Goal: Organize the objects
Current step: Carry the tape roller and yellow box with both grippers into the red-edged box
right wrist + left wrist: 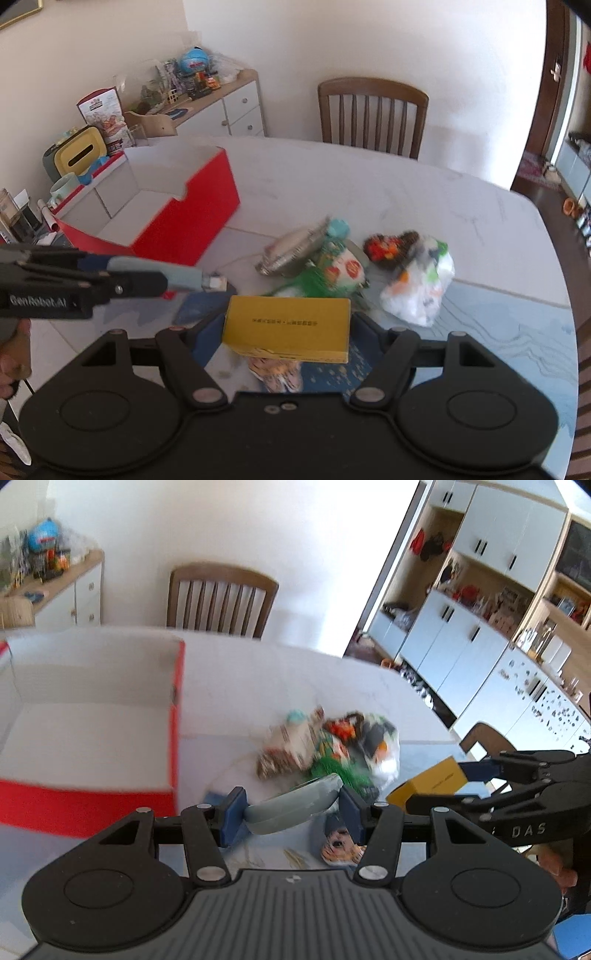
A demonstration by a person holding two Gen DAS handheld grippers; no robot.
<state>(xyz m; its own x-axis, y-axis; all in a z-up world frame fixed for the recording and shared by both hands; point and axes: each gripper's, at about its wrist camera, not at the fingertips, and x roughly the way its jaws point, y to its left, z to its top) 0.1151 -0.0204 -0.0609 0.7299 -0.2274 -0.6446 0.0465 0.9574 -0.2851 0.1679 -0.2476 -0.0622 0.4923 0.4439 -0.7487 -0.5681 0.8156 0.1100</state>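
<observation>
Currently the left tongs [291, 808] clamp a pale grey-green case [295, 806]; the right tongs [286, 332] clamp a yellow box [288, 326], both above the bench [406, 192] near the red box [192, 229].

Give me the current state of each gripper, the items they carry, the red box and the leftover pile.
Left gripper: shut on pale grey-green case.
Pale grey-green case: held, lifted off table.
Right gripper: shut on yellow box.
Yellow box: held, closed, lifted off table.
Red box: open; inside looks empty.
Pile of toys and bags: resting on table, outside red box.
</observation>
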